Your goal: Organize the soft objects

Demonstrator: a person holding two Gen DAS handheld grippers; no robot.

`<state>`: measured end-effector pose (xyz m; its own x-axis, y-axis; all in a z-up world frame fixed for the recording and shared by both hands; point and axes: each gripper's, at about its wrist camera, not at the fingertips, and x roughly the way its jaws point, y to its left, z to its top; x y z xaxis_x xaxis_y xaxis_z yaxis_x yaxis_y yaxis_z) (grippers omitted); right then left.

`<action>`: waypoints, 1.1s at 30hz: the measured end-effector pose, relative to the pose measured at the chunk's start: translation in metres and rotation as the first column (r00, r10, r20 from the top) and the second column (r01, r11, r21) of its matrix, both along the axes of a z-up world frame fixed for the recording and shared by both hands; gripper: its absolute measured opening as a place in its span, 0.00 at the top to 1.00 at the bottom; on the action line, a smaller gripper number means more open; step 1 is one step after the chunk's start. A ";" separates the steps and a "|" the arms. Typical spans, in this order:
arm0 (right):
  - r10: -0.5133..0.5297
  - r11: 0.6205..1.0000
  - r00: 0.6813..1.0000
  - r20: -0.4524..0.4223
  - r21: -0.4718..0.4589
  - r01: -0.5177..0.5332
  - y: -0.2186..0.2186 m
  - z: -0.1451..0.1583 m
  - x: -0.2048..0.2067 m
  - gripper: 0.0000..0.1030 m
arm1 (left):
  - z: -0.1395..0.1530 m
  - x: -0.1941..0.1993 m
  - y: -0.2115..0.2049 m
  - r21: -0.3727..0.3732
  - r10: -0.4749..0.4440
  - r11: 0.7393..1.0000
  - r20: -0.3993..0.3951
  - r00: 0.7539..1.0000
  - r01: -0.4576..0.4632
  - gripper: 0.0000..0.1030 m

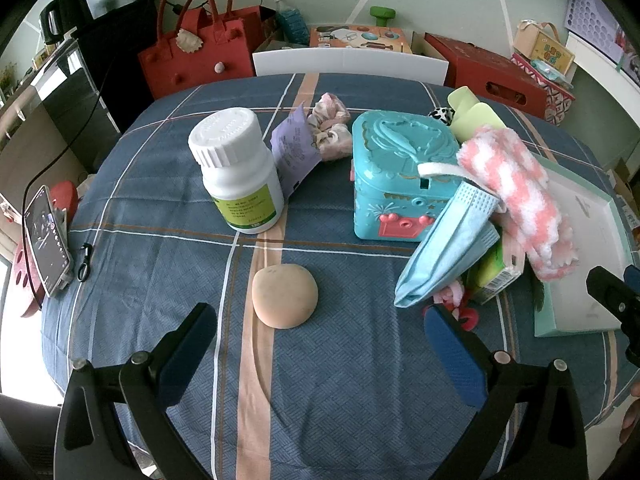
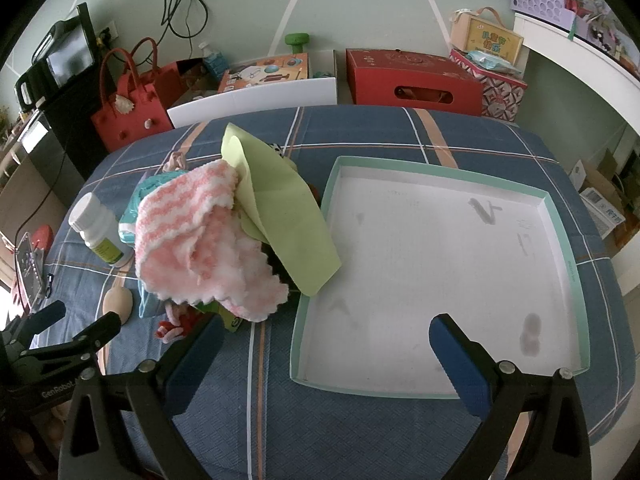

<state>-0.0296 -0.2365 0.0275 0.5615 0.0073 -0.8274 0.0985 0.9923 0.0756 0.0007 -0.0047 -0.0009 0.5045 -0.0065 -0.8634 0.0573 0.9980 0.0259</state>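
Note:
A pink-and-white fluffy cloth [image 1: 520, 188] [image 2: 200, 244] lies heaped over a teal toy box [image 1: 396, 176], with a light green cloth [image 2: 284, 216] [image 1: 472, 114] and a blue face mask [image 1: 444, 248] against it. A floral scrunchie [image 1: 330, 126] lies behind the box, and a tan soft pad [image 1: 285, 295] [image 2: 117, 304] sits on the tablecloth. The shallow white tray [image 2: 440, 264] with a mint rim holds nothing. My left gripper [image 1: 320, 340] is open, just short of the tan pad. My right gripper [image 2: 326, 344] is open above the tray's near edge.
A white pill bottle [image 1: 236, 168] [image 2: 100, 232] stands left of the toy box, a purple paper slip [image 1: 294, 148] behind it. A green packet [image 1: 494, 272] and a pink-red toy [image 1: 460, 304] lie under the mask. A phone [image 1: 46, 236] is propped at the table's left edge.

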 end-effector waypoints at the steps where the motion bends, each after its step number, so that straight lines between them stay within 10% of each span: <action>1: 0.000 1.000 1.000 0.000 0.000 0.000 0.000 0.000 0.000 0.00 | 0.000 0.000 0.000 0.000 0.000 1.000 0.000 1.000 0.000 0.00; 33: 0.026 0.999 0.992 0.120 0.023 -0.029 0.012 0.026 -0.002 0.00 | 0.006 0.005 0.017 -0.026 0.085 0.996 0.007 0.996 -0.085 0.00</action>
<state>-0.0315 -0.2246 0.0531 0.6555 0.0434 -0.7539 0.0599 0.9922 0.1091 0.0059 0.0127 0.0048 0.5114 0.0145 -0.8592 -0.0279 0.9996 0.0002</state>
